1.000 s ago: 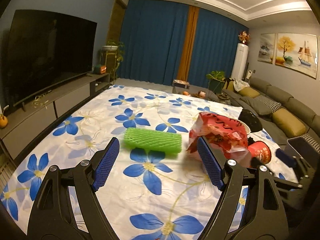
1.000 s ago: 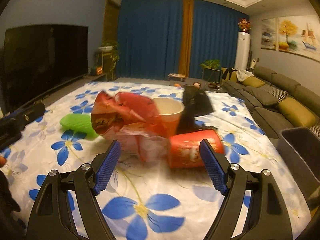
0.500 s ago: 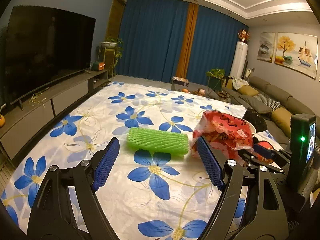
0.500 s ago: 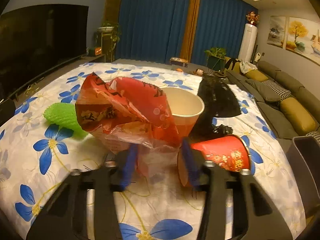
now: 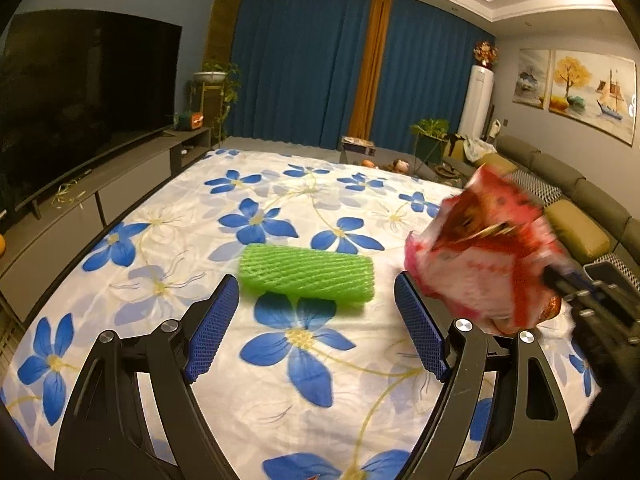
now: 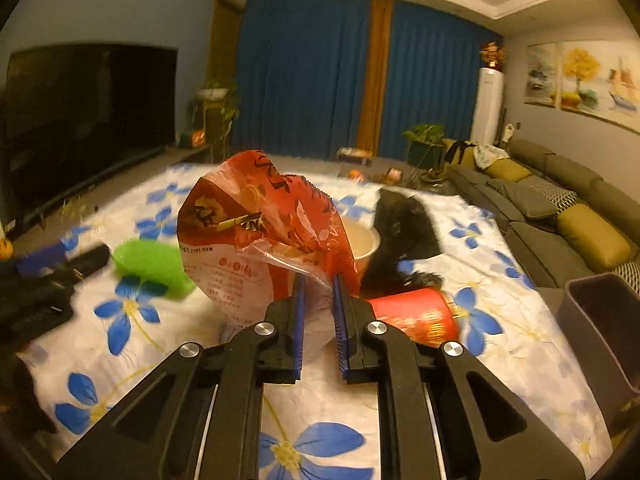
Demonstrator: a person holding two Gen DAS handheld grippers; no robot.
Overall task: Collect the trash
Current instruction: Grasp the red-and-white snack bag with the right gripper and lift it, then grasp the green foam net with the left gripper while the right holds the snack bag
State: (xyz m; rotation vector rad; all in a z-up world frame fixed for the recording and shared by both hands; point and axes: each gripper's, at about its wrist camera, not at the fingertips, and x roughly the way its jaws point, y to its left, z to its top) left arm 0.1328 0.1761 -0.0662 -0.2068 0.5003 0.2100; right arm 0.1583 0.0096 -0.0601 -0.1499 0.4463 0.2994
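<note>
My right gripper (image 6: 318,284) is shut on a crumpled red and white snack bag (image 6: 256,232) and holds it lifted off the floral cloth; the bag also shows in the left wrist view (image 5: 480,256), blurred. My left gripper (image 5: 316,304) is open and empty, just short of a green foam net sleeve (image 5: 306,272) lying on the cloth, also seen in the right wrist view (image 6: 150,262). A red paper cup (image 6: 412,314) lies on its side, a cream-lined cup (image 6: 362,242) stands behind the bag, and a black bag (image 6: 404,236) lies beside them.
A dark bin (image 6: 604,324) stands at the table's right edge. A sofa (image 6: 560,208) runs along the right. A TV (image 5: 80,96) on a low cabinet stands to the left. The floral cloth (image 5: 280,400) covers the table.
My right gripper has shut on the snack bag and lifted it off the cloth. My left gripper has come a little closer to the green sleeve and stays open.
</note>
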